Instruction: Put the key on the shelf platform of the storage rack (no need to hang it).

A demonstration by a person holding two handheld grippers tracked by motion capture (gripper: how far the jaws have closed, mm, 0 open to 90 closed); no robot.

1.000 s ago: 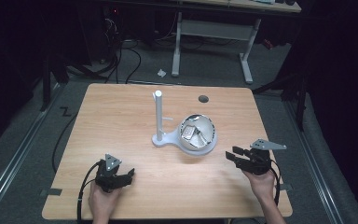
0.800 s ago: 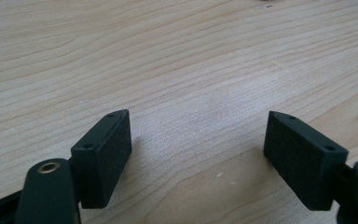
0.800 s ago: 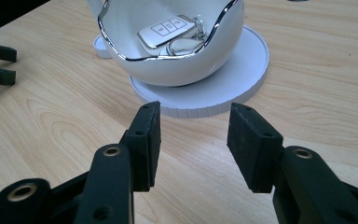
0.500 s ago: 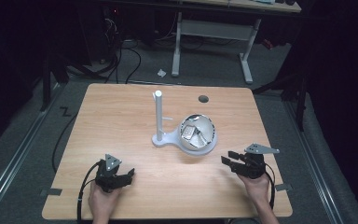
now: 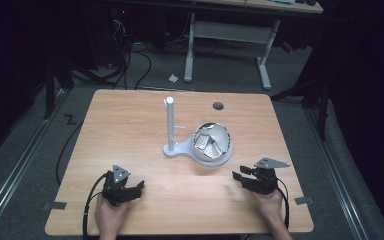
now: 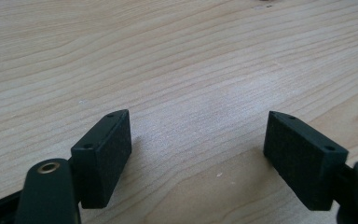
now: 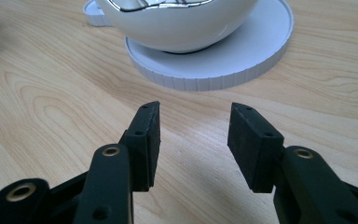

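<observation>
A white bowl (image 5: 213, 144) holding several small shiny pieces sits on a round white base (image 7: 223, 60) at the table's middle right. A white upright post (image 5: 170, 125) rises from the same base's left end. My right gripper (image 5: 240, 178) rests low near the front right edge, jaws open and empty, pointing at the bowl (image 7: 177, 23) a short way off. My left gripper (image 5: 136, 188) lies at the front left, open wide over bare wood, nothing between its pads (image 6: 103, 156).
The light wooden table (image 5: 130, 130) has a dark round hole (image 5: 218, 106) near its far edge. Cables trail from both grippers over the front edge. A grey desk frame (image 5: 225, 35) and cables stand on the floor beyond.
My right gripper has sunk toward the table and come a little nearer the front edge. The left gripper has stayed put.
</observation>
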